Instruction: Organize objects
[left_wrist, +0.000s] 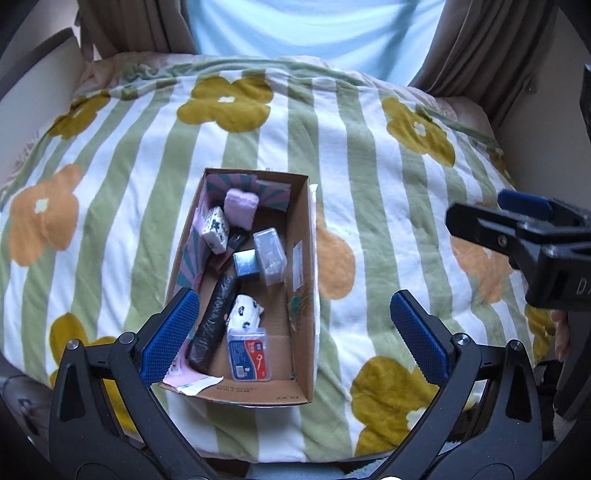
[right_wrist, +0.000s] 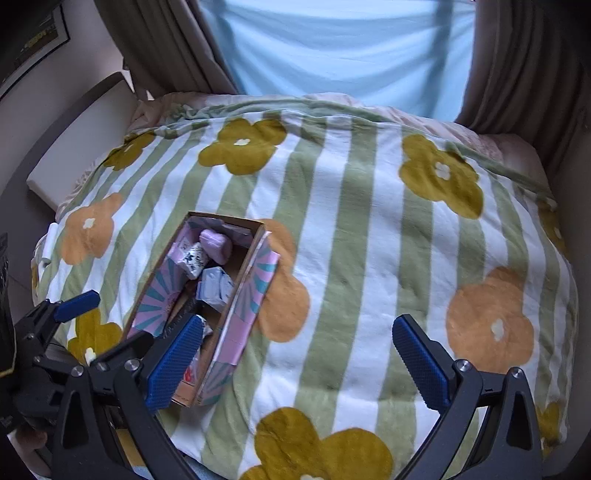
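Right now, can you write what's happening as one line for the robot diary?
left gripper: open, empty, over cardboard box | right gripper: open, empty, over blanket | box: on blanket, holds small items

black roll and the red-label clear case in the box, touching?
Cannot tell. In the left wrist view the black roll and red-label case sit very close, with no plain gap or contact.

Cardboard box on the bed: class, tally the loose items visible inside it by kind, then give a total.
Inside the cardboard box:
Patterned white packets: 2
Clear plastic cases: 2
Pink towel: 1
Silver cube box: 1
Black roll: 1
Total: 7
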